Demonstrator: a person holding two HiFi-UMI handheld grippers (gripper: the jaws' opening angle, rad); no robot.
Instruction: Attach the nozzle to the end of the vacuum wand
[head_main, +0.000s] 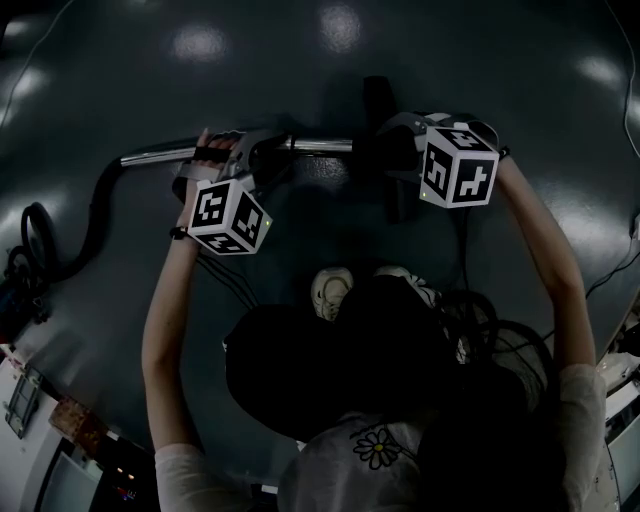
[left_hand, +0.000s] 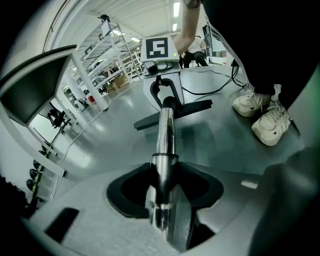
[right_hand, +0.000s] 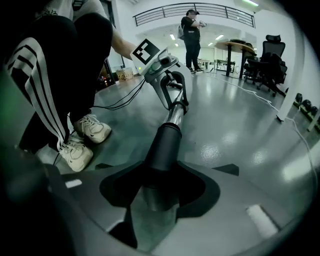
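Left gripper view shows the left gripper (left_hand: 162, 200) pinching the stiff, probably slippery chrome vacuum wand (left_hand: 165, 135), while ahead of it the right gripper (right_hand: 160, 192) clamps the seemingly light, rigid nozzle (right_hand: 165, 145) by its matte neck (likely the surer hold).

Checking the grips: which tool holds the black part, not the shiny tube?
The right tool: black nozzle between its jaws; the left tool clamps the metal wand.
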